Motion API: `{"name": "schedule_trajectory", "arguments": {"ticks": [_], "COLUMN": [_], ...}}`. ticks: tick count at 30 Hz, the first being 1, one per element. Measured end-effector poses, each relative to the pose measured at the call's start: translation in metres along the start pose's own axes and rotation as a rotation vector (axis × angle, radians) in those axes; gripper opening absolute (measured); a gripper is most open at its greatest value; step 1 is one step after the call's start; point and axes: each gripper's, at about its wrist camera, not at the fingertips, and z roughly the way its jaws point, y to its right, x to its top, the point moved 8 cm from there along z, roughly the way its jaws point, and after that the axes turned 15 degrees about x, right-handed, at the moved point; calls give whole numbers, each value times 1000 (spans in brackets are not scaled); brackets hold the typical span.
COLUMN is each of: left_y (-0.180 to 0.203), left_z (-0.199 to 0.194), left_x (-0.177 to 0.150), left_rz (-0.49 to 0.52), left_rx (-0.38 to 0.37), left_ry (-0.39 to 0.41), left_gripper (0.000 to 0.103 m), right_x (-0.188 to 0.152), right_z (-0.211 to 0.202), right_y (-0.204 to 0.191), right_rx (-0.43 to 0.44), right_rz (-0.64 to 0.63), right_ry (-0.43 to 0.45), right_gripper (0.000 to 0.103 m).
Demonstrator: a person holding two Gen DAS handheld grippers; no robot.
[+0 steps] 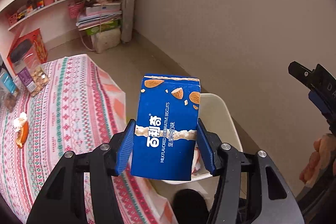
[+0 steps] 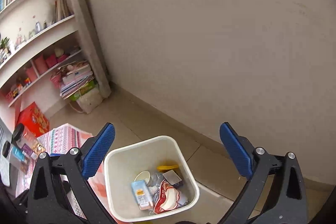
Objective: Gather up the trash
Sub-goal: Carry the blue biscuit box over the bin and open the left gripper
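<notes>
Your left gripper (image 1: 166,146) clamped the blue biscuit box (image 1: 167,127) upright over the white bin (image 2: 151,177), while your right gripper (image 2: 168,152) hung spread wide above its far rim.

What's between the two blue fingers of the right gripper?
In the right wrist view, the open right hand-held gripper holds nothing; the white trash bin on the floor shows through the gap.

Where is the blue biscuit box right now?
In the left wrist view, the biscuit box is clamped in the left gripper, above the white bin beside the table.

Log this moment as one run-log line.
left gripper: shut on biscuit box | box above trash bin | right gripper: open, empty
</notes>
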Motion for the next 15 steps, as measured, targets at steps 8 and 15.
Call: {"name": "schedule_trajectory", "arguments": {"ticks": [8, 15], "left_y": [29, -3], "left_z": [5, 6], "left_x": [11, 3], "left_rz": [16, 32], "left_rx": [-53, 47], "left_ry": [-24, -2], "left_gripper": [72, 76], "right_x": [2, -1], "right_z": [-3, 2], "right_y": [10, -6], "right_rx": [-12, -13], "right_rz": [34, 8], "right_ry": [23, 12], "right_gripper": [96, 96]}}
